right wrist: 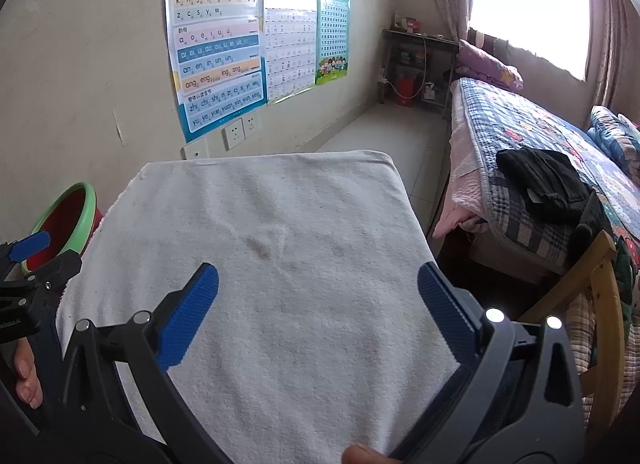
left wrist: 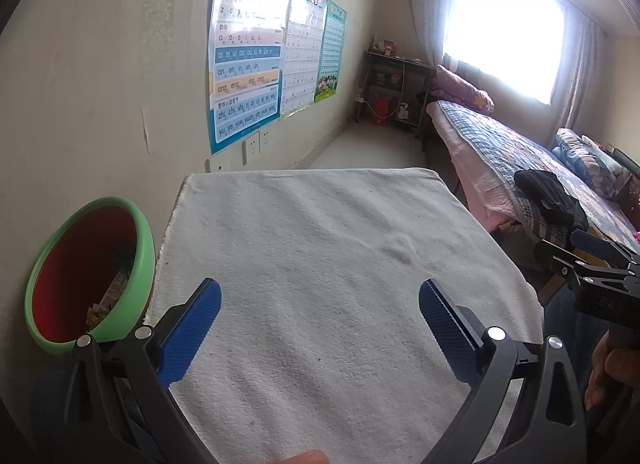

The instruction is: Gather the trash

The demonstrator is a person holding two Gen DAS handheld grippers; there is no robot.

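Observation:
A white towel (left wrist: 320, 264) covers the table (right wrist: 256, 264), and nothing lies on it. Left of the table stands a bin with a green rim (left wrist: 142, 248) and a red inside; crumpled paper scraps (left wrist: 110, 296) lie at its bottom. My left gripper (left wrist: 320, 306) hovers open over the near half of the towel, its blue pads wide apart and empty. My right gripper (right wrist: 318, 290) is open too, above the towel's near right part, holding nothing. The right gripper (left wrist: 592, 260) shows at the edge of the left wrist view. The bin (right wrist: 74, 204) is seen at the left in the right wrist view.
A wall with posters (left wrist: 244, 52) and sockets (right wrist: 234, 132) runs along the left. A bed with a patchwork quilt (right wrist: 532, 136) and dark clothes (right wrist: 548, 180) stands to the right. A wooden chair frame (right wrist: 600, 292) is near right. A shelf (left wrist: 396, 80) stands in the far corner.

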